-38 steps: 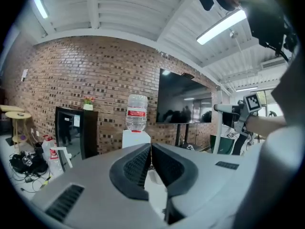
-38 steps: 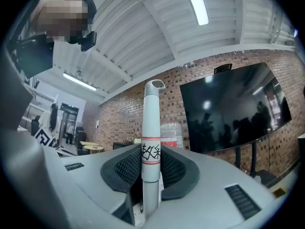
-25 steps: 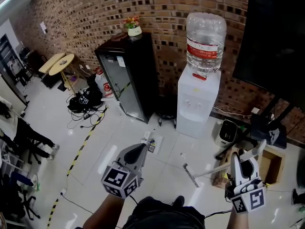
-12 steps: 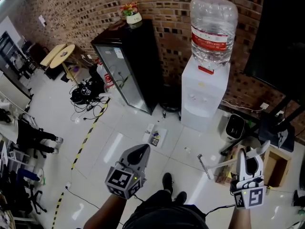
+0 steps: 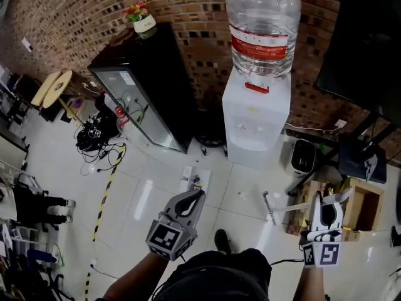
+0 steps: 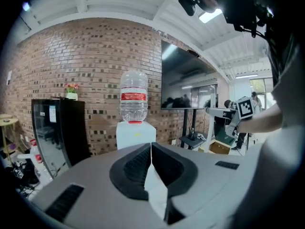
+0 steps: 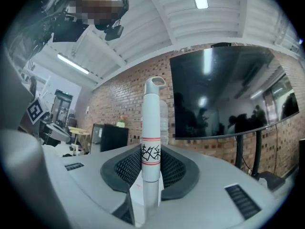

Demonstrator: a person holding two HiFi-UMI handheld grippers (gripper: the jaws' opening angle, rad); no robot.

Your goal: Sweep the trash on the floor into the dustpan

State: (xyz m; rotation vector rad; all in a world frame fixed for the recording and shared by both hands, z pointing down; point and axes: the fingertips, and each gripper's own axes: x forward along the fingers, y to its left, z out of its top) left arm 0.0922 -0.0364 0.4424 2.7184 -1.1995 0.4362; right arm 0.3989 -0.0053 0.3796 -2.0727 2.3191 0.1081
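My right gripper (image 5: 326, 200) is shut on the white handle (image 7: 151, 128) of a small broom. The handle stands upright between the jaws in the right gripper view, with red bands and black marks on it. In the head view the dark brush head (image 5: 268, 207) hangs to the left of that gripper, above the white floor. Scraps of trash (image 5: 195, 180) lie on the tiles ahead of my left gripper (image 5: 198, 196), and a small white bit (image 5: 241, 195) lies further right. The left gripper (image 6: 151, 145) is shut with nothing in it. No dustpan is in view.
A water dispenser (image 5: 257, 124) with a big bottle stands against the brick wall, with a black fridge (image 5: 147, 99) to its left. At the right are a cardboard box (image 5: 363, 205), a small white appliance (image 5: 302, 157) and a screen stand. Cables (image 5: 94, 137) and striped floor tape (image 5: 106, 187) lie at the left.
The view has shifted toward the water dispenser. The brush head has drifted right, closer to my right gripper. Both grippers keep the same state.
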